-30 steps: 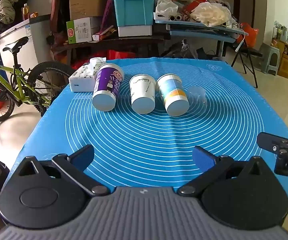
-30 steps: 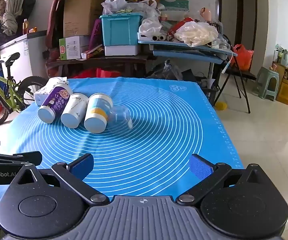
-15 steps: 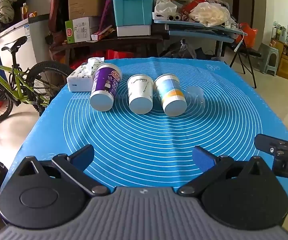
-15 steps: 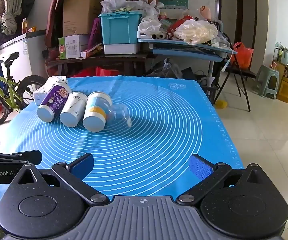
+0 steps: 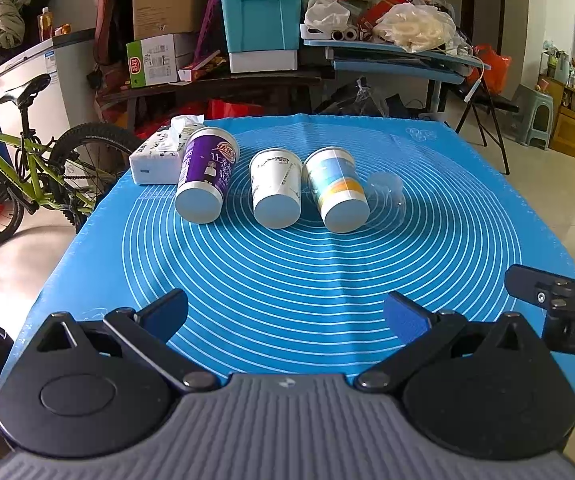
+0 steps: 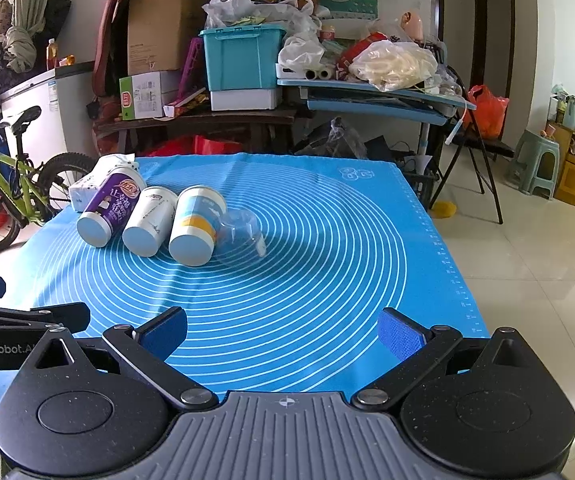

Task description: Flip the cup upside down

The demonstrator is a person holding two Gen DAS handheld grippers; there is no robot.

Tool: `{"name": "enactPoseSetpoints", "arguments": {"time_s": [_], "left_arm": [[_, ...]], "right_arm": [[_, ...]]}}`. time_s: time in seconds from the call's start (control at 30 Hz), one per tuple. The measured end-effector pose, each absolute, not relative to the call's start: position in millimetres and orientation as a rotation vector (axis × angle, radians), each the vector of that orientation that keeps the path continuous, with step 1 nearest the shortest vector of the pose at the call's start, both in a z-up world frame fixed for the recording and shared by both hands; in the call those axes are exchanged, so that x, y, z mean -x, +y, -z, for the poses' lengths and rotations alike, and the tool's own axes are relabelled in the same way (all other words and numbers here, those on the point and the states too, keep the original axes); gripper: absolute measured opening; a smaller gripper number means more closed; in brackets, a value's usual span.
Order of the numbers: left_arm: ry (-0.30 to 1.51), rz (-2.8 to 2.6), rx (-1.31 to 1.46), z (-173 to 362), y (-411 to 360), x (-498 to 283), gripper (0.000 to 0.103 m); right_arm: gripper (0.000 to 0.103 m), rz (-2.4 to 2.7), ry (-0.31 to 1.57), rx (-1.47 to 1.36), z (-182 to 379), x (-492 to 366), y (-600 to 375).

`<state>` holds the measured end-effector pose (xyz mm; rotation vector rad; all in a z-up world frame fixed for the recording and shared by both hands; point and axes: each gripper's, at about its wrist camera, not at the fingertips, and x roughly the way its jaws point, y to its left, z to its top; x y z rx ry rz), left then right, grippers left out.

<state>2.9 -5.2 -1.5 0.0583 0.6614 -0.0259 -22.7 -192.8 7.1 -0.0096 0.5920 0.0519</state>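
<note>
Several cups lie on their sides in a row on the blue mat (image 5: 287,272), bases toward me: a purple cup (image 5: 205,174), a white cup (image 5: 275,186), a blue-and-yellow cup (image 5: 337,188) and a clear plastic cup (image 5: 385,192). The right wrist view shows them too: the purple cup (image 6: 109,210), the white cup (image 6: 149,220), the blue-and-yellow cup (image 6: 197,224) and the clear cup (image 6: 243,230). My left gripper (image 5: 285,316) is open and empty near the front edge. My right gripper (image 6: 283,332) is open and empty, to the right of the left one.
A white tissue box (image 5: 159,154) sits behind the purple cup at the mat's far left. A green bicycle (image 5: 11,172) stands left of the table. Cluttered shelves with a teal bin (image 5: 261,20) stand behind. Tiled floor (image 6: 527,260) lies to the right.
Both grippers have drifted slightly forward and the view has shifted a little. The cups have not moved. Both grippers stay open.
</note>
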Motion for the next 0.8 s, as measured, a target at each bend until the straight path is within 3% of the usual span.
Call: {"name": "enactPoseSetpoints", "arguments": {"time_s": [0.8], "left_arm": [[0.657, 0.024, -0.059, 1.3, -6.4, -3.7, 0.102]], "right_arm": [[0.103, -0.054, 0.596, 0.004, -4.5, 21.0, -191.1]]}}
